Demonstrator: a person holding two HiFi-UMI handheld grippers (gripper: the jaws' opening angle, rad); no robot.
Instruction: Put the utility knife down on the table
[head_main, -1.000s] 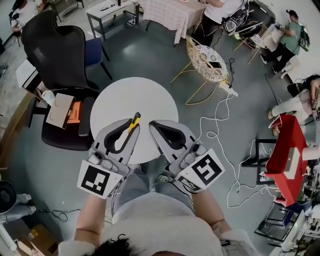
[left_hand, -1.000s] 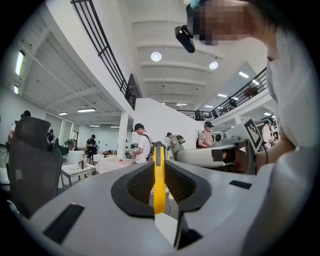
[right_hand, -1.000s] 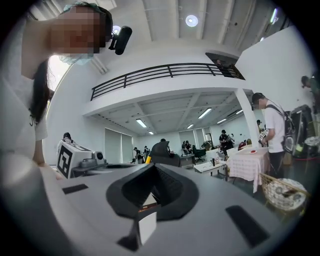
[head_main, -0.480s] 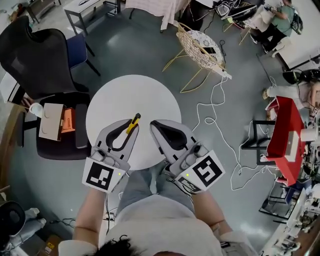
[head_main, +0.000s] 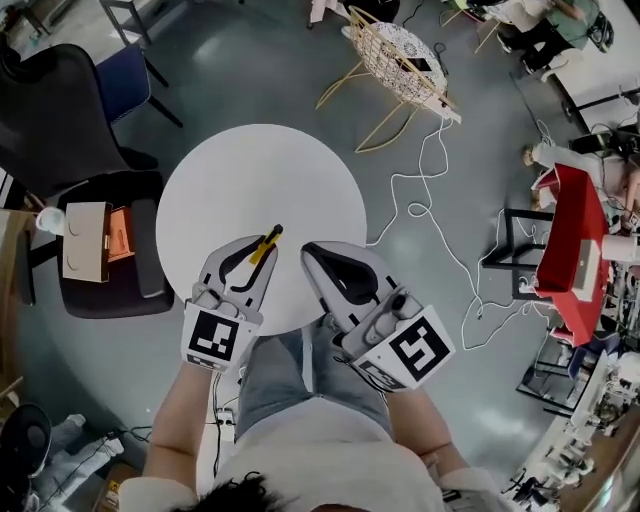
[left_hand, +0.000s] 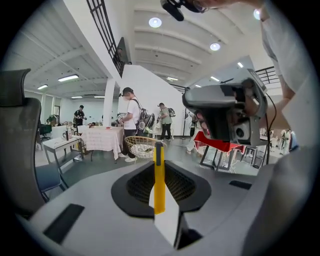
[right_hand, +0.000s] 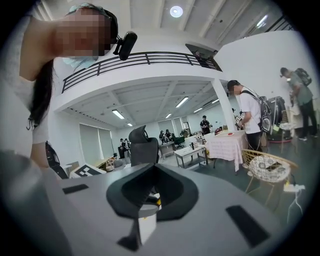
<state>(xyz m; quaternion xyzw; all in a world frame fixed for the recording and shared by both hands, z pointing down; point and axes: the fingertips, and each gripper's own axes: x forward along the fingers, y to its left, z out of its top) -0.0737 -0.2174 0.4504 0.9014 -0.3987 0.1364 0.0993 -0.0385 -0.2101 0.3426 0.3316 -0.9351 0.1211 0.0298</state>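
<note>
A yellow utility knife (head_main: 266, 244) sticks out forward from my left gripper (head_main: 256, 256), whose jaws are shut on it, over the near part of the round white table (head_main: 250, 190). In the left gripper view the yellow utility knife (left_hand: 159, 176) stands between the closed jaws, pointing away. My right gripper (head_main: 318, 260) is beside the left one, over the table's near right edge, jaws shut with nothing between them. In the right gripper view the right gripper (right_hand: 145, 207) shows closed jaws, with a glimpse of yellow behind them.
A black office chair (head_main: 60, 110) and a stool with a box (head_main: 85, 240) stand left of the table. A wicker chair (head_main: 395, 50) is at the far right, white cables (head_main: 440, 230) trail on the floor, and a red cabinet (head_main: 570, 250) stands at the right. People stand in the background.
The head view has shifted, so the table now sits higher and further left. Both grippers hold about the same pose, the left one still shut on the knife.
</note>
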